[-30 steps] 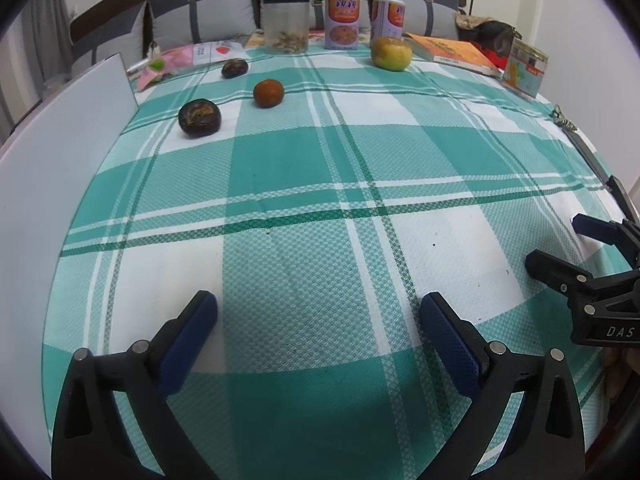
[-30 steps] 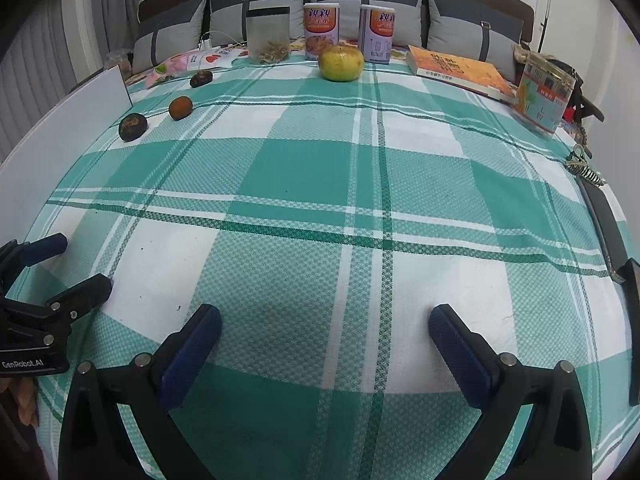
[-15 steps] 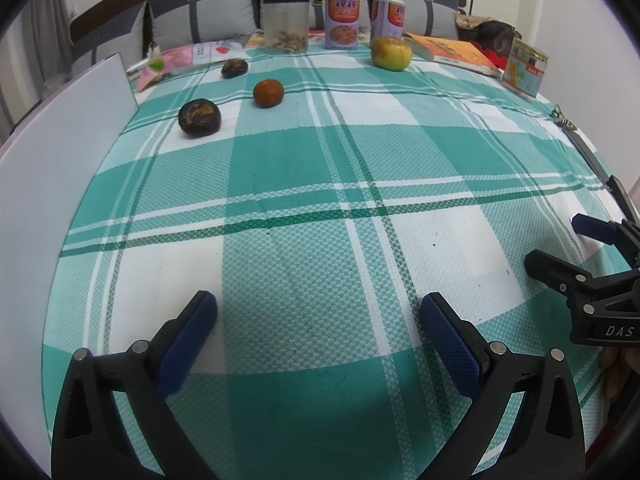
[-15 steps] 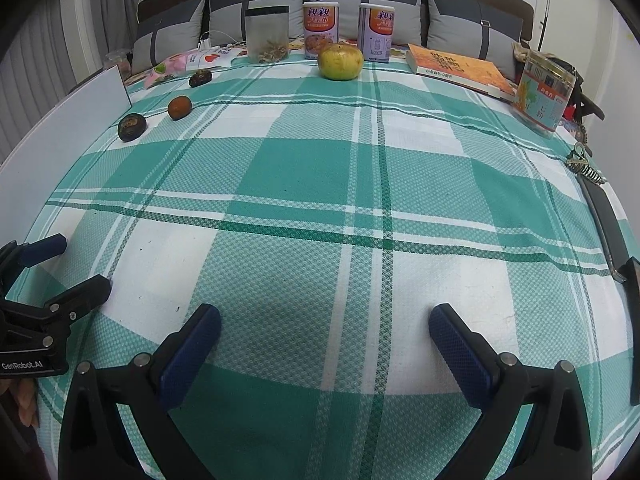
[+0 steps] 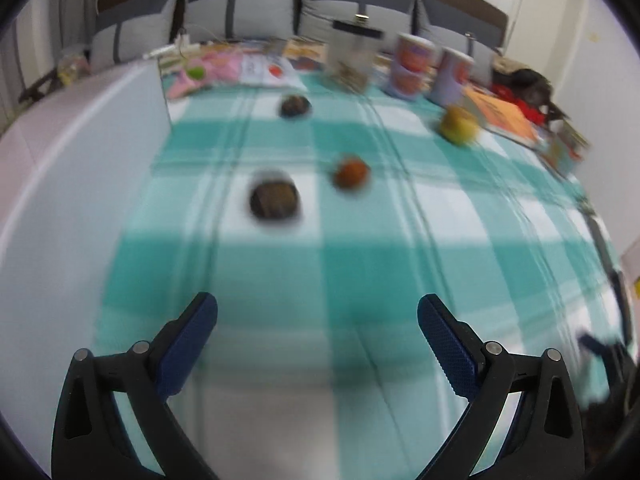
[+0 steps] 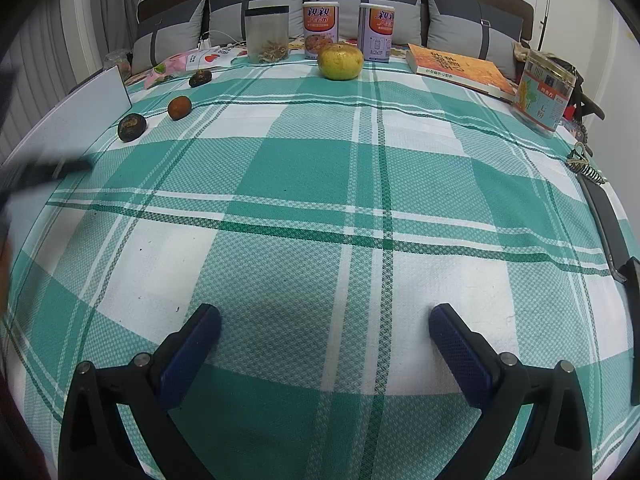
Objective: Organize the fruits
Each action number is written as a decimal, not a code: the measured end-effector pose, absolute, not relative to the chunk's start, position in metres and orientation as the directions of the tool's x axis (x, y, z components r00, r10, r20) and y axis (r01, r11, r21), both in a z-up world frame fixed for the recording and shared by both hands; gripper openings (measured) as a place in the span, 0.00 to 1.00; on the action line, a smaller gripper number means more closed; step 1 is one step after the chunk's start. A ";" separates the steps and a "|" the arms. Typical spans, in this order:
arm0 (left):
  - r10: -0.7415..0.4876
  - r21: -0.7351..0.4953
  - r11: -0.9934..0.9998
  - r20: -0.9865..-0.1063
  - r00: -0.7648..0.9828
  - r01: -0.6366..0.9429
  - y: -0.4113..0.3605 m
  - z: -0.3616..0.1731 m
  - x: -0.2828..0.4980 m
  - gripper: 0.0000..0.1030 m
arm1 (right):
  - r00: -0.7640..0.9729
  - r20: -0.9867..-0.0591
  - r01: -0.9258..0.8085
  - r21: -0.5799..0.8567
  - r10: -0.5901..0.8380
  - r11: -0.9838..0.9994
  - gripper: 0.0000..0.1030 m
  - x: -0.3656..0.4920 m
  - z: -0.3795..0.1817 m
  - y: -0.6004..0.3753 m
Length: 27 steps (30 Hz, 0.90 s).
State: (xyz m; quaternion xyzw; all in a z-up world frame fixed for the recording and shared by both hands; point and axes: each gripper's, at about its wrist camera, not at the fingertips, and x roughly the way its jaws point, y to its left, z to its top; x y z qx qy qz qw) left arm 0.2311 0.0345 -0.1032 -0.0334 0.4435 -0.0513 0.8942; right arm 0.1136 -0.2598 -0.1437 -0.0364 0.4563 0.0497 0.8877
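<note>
Fruits (image 6: 340,61) loose on cloth (image 6: 320,184); clear jar (image 6: 267,34) holds dried bits

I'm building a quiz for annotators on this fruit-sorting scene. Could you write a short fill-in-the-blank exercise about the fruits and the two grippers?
1. The large yellow-green citrus fruit sits in front of two printed ____.
2. The small orange round fruit lies between two ____ fruits.
3. The left gripper and the right gripper both have their blue-padded fingers ____.
4. The cloth under the fruits is green-and-white ____.

Missing words: cans; dark; open; plaid
</note>
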 end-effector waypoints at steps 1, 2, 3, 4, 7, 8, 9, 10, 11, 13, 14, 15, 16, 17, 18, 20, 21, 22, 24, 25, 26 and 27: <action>-0.103 -0.088 0.995 -0.792 0.602 0.055 0.035 -0.105 0.245 0.97 | 0.579 -0.814 -0.122 -0.019 0.055 0.992 1.00 0.114 -0.144 -0.260; -0.082 -0.073 0.997 -0.798 0.597 0.040 0.037 -0.108 0.259 0.97 | 0.579 -0.814 -0.122 -0.019 0.055 0.992 1.00 0.114 -0.144 -0.260; -0.065 -0.066 0.998 -0.804 0.591 0.021 0.039 -0.112 0.271 0.97 | 0.579 -0.814 -0.122 -0.019 0.055 0.992 1.00 0.114 -0.144 -0.260; -0.052 -0.061 0.998 -0.809 0.586 0.005 0.040 -0.118 0.281 0.97 | 0.579 -0.814 -0.122 -0.019 0.055 0.992 1.00 0.114 -0.144 -0.259; -0.019 -0.025 1.000 -0.814 0.581 -0.002 0.040 -0.133 0.300 0.79 | 0.579 -0.814 -0.122 -0.020 0.055 0.992 1.00 0.114 -0.144 -0.260; -0.022 -0.022 1.000 -0.817 0.576 0.007 0.040 -0.137 0.304 0.46 | 0.579 -0.814 -0.122 -0.020 0.055 0.992 1.00 0.114 -0.144 -0.260; -0.035 -0.030 0.999 -0.809 0.587 0.018 0.040 -0.136 0.305 0.43 | 0.579 -0.814 -0.122 -0.020 0.055 0.992 1.00 0.114 -0.144 -0.260; -0.041 -0.036 0.999 -0.808 0.588 0.019 0.041 -0.133 0.304 0.38 | 0.579 -0.814 -0.122 -0.020 0.055 0.992 1.00 0.114 -0.144 -0.260; -0.043 -0.040 0.999 -0.814 0.579 0.017 0.042 -0.131 0.302 0.38 | 0.579 -0.814 -0.122 -0.020 0.055 0.992 1.00 0.114 -0.144 -0.260; -0.053 -0.048 0.999 -0.814 0.578 0.025 0.042 -0.124 0.290 0.38 | 0.579 -0.814 -0.122 -0.020 0.055 0.992 1.00 0.114 -0.144 -0.260; -0.062 -0.053 0.998 -0.812 0.580 0.033 0.042 -0.120 0.283 0.38 | 0.579 -0.814 -0.122 -0.020 0.055 0.992 1.00 0.114 -0.144 -0.260; -0.082 -0.066 0.997 -0.811 0.579 0.048 0.040 -0.115 0.273 0.38 | 0.579 -0.813 -0.122 -0.020 0.055 0.992 1.00 0.114 -0.144 -0.260; -0.106 -0.081 0.994 -0.811 0.575 0.069 0.038 -0.109 0.261 0.38 | 0.579 -0.814 -0.122 -0.020 0.055 0.992 1.00 0.114 -0.144 -0.260; -0.133 -0.096 0.991 -0.811 0.570 0.095 0.035 -0.102 0.246 0.38 | 0.579 -0.814 -0.122 -0.020 0.055 0.992 1.00 0.114 -0.144 -0.260; -0.155 -0.109 0.987 -0.811 0.564 0.115 0.031 -0.098 0.233 0.38 | 0.579 -0.813 -0.122 -0.020 0.055 0.992 1.00 0.114 -0.144 -0.260; -0.199 -0.131 0.978 -0.813 0.548 0.162 0.023 -0.091 0.204 0.38 | 0.579 -0.813 -0.122 -0.020 0.055 0.992 1.00 0.114 -0.144 -0.260; -0.214 -0.134 0.974 -0.815 0.538 0.183 0.019 -0.088 0.187 0.38 | 0.579 -0.813 -0.122 -0.020 0.055 0.992 1.00 0.114 -0.144 -0.260; -0.224 -0.138 0.971 -0.817 0.531 0.197 0.016 -0.088 0.173 0.38 | 0.579 -0.813 -0.122 -0.020 0.055 0.992 1.00 0.114 -0.144 -0.260; -0.234 -0.143 0.967 -0.823 0.518 0.209 0.012 -0.093 0.151 0.38 | 0.579 -0.813 -0.122 -0.020 0.055 0.992 1.00 0.113 -0.144 -0.260; -0.229 -0.137 0.968 -0.825 0.516 0.211 0.010 -0.097 0.143 0.38 | 0.579 -0.813 -0.122 -0.020 0.055 0.992 1.00 0.113 -0.144 -0.260; -0.219 -0.125 0.969 -0.827 0.517 0.211 0.009 -0.102 0.137 0.38 | 0.579 -0.813 -0.122 -0.020 0.055 0.992 1.00 0.113 -0.144 -0.260; -0.204 -0.111 0.972 -0.830 0.519 0.206 0.008 -0.108 0.131 0.38 | 0.579 -0.813 -0.122 -0.020 0.055 0.992 1.00 0.113 -0.144 -0.260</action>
